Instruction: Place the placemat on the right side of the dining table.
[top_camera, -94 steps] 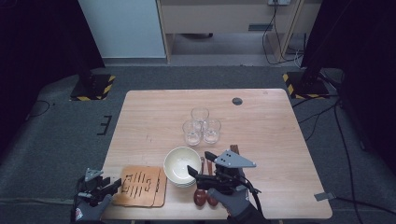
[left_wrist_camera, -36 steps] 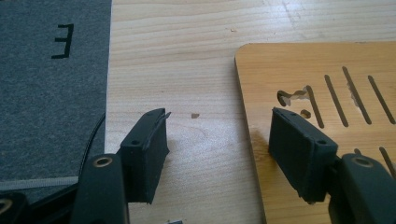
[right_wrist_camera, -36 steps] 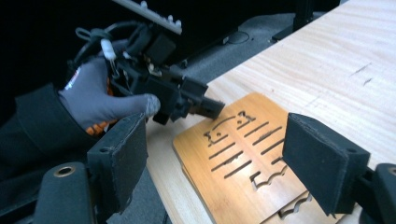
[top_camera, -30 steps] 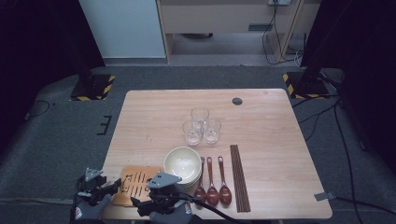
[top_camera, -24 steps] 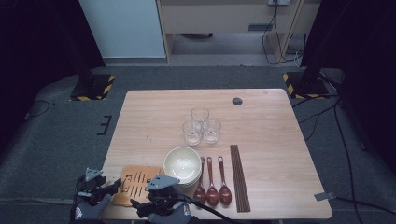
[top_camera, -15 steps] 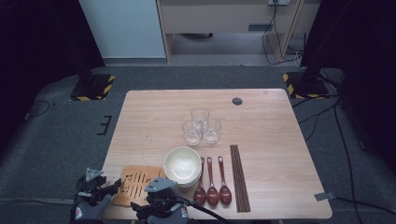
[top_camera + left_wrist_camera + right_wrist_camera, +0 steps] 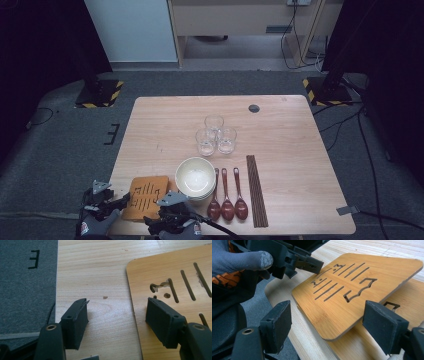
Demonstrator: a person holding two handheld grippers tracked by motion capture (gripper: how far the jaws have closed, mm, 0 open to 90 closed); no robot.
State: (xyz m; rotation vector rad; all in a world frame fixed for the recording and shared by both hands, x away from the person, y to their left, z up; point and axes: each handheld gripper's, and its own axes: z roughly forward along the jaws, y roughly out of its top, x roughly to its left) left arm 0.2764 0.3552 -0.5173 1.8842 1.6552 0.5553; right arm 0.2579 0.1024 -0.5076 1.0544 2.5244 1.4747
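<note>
The bamboo trivet [image 7: 145, 197] is a flat, honey-coloured board with rounded corners, cut through with a pattern of parallel slots and small curved openings. In the right gripper view 2 such boards are stacked: the top trivet [image 7: 352, 290] lies skewed and tipped up over the lower trivet [image 7: 402, 302], its near corner jutting past the lower board's edge. It sits at the table's near edge, just left of the white bowl [image 7: 195, 178], its slots running roughly away from the person. The left gripper [image 7: 107, 205] has its jaws apart at the trivet's left edge, one jaw over bare wood, the other over the board, clamping nothing. The right gripper [image 7: 172, 210] also stands open, near the trivet's near corner. The light wooden table [image 7: 300, 130] stands on grey carpet in a dim room.
</note>
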